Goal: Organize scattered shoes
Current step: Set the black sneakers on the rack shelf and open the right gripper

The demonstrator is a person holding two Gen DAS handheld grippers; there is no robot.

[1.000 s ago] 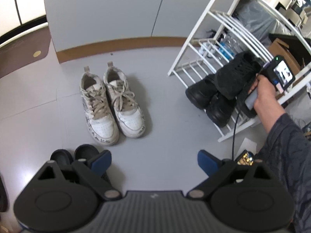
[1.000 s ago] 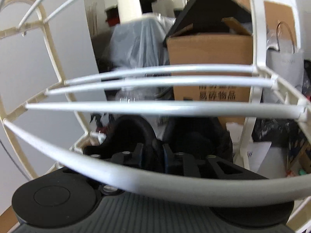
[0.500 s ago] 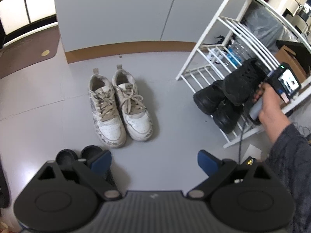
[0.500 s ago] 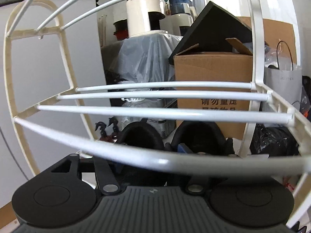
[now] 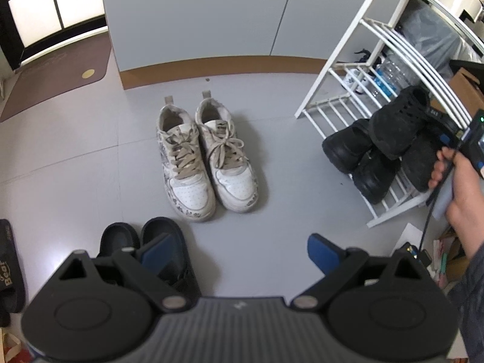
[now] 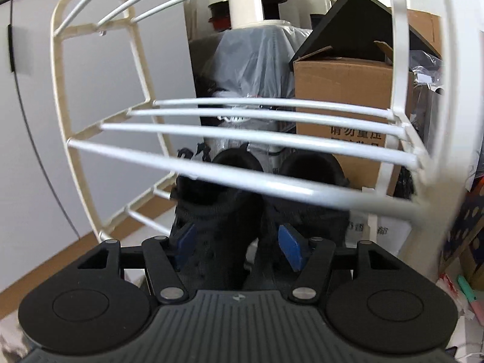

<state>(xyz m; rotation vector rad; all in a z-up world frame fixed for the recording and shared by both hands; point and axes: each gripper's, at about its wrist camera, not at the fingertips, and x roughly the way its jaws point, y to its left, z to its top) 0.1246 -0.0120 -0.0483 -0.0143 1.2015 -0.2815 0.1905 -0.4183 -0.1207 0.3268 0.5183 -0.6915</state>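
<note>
Shoes: some on floor, some on rack

White sneakers [image 5: 205,157] are paired upright on the grey floor, toes toward camera; black slippers [image 5: 142,242] lie nearer; black boots [image 5: 378,151] are piled on the white rack's [image 5: 332,106] bottom shelf.

A: What lies on the floor [image 5: 75,157]?

B: A pair of white sneakers [image 5: 205,154] side by side in the middle, black slippers [image 5: 142,242] nearer, under the left gripper [image 5: 239,251], whose jaws stand wide with nothing between them.

A: And right?

B: A white shoe rack [image 5: 341,90] with black boots [image 5: 381,148] on its bottom shelf; a hand [image 5: 462,193] grips a device beside them.
</note>
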